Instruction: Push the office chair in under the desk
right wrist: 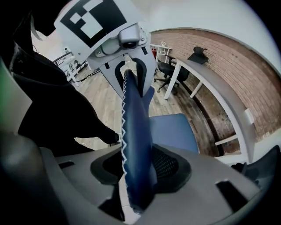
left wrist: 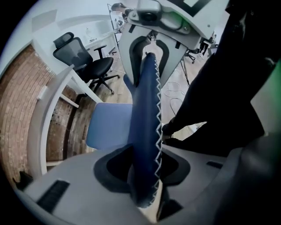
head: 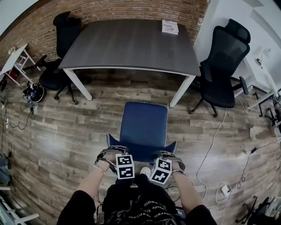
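Blue upholstery marks the one office chair (head: 145,125) that matters, standing out on the floor in front of the desk (head: 131,44). Its seat faces the gap between the desk's two near white legs and none of it is under the top yet. Its backrest (head: 141,153) is nearest the person, and zigzag white stitching runs along its edge. Two black office chairs flank the desk: one (head: 57,66) at its left end, close to the brick wall (head: 145,11), and one (head: 221,66) beyond its right end by a white wall. The single desk has a dark grey top, with one booklet (head: 170,27) lying near its far right corner. Underfoot is a wood-plank floor (head: 66,132), and a white cable (head: 210,149) trails across it to the right of the blue chair. Both grippers sit side by side on the top of the backrest. The left gripper (left wrist: 144,169) has its jaws partly closed, one on each face of the padded edge, clamping it. The right gripper (right wrist: 137,169) grasps the same edge in the same way, its jaws also part-way closed on the padding.
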A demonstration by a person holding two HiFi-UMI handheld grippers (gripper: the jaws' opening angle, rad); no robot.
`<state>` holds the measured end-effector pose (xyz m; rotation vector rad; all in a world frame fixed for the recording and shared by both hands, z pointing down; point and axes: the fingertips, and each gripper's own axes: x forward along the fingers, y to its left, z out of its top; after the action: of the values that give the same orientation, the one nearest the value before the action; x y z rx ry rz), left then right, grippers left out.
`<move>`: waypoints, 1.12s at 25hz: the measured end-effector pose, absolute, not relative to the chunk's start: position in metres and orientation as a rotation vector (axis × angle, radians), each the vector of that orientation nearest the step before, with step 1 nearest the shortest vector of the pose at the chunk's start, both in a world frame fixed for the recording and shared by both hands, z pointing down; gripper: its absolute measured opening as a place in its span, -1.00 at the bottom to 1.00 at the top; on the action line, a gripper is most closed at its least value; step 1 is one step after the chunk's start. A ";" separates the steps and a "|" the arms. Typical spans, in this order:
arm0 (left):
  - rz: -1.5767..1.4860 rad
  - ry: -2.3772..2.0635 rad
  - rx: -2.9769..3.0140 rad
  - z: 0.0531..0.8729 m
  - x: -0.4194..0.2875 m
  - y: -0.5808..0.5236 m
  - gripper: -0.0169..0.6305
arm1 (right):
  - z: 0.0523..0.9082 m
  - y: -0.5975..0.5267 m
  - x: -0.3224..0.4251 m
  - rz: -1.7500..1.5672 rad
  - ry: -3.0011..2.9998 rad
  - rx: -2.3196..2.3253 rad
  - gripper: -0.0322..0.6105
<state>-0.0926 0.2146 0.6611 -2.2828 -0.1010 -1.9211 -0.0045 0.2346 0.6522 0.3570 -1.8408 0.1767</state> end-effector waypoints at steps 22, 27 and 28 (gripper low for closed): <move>-1.869 -0.173 -2.425 0.671 -0.090 0.212 -0.57 | 0.667 0.226 -0.011 0.117 -1.816 0.352 -0.54; -1.820 -0.162 -2.431 0.670 -0.086 0.211 -0.62 | 0.667 0.224 -0.009 0.092 -1.810 0.337 -0.59; -1.820 -0.156 -2.435 0.671 -0.086 0.211 -0.62 | 0.667 0.224 -0.009 0.086 -1.811 0.346 -0.60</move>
<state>-0.0861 0.2110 0.6705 -2.4353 -0.1556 -1.8202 -0.0092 0.2240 0.6672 0.3464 -1.8111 0.0856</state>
